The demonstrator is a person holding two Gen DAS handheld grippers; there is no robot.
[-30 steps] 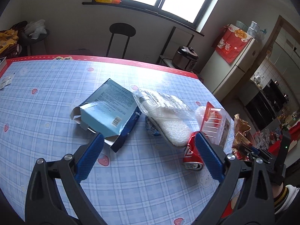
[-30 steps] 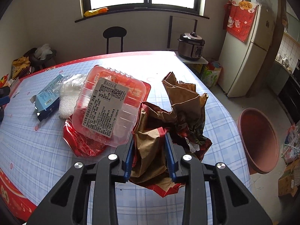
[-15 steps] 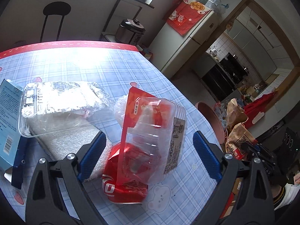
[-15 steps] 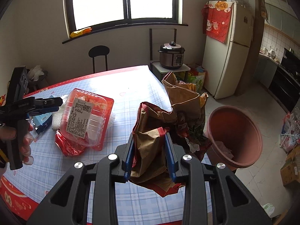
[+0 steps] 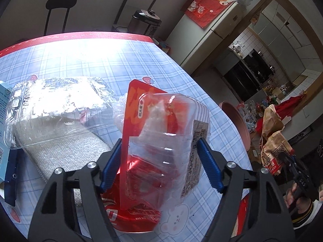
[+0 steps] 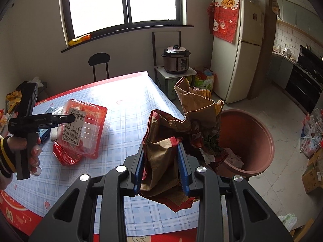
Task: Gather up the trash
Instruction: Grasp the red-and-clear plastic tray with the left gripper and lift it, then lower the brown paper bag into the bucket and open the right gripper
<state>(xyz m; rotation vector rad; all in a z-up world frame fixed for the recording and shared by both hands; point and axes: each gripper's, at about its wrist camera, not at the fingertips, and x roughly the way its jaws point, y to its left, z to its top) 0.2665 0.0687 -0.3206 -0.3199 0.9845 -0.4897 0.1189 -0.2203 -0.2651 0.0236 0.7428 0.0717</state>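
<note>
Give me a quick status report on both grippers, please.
Right gripper shut on crumpled brown paper bag, beside terracotta plastic bin. Left gripper straddling clear plastic clamshell tray; contact unclear.

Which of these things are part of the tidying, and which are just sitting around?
Part of the job: brown paper bag in right claw; clear plastic tray between left claw fingers; red wrapper; terracotta tub.

Lying about: fridge; pressure cooker; stool.

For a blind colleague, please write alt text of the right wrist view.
The right gripper is shut on a crumpled brown paper bag, held between the table and a pink bin on the floor. At the left, the left gripper touches a clear tray on the table.
</note>
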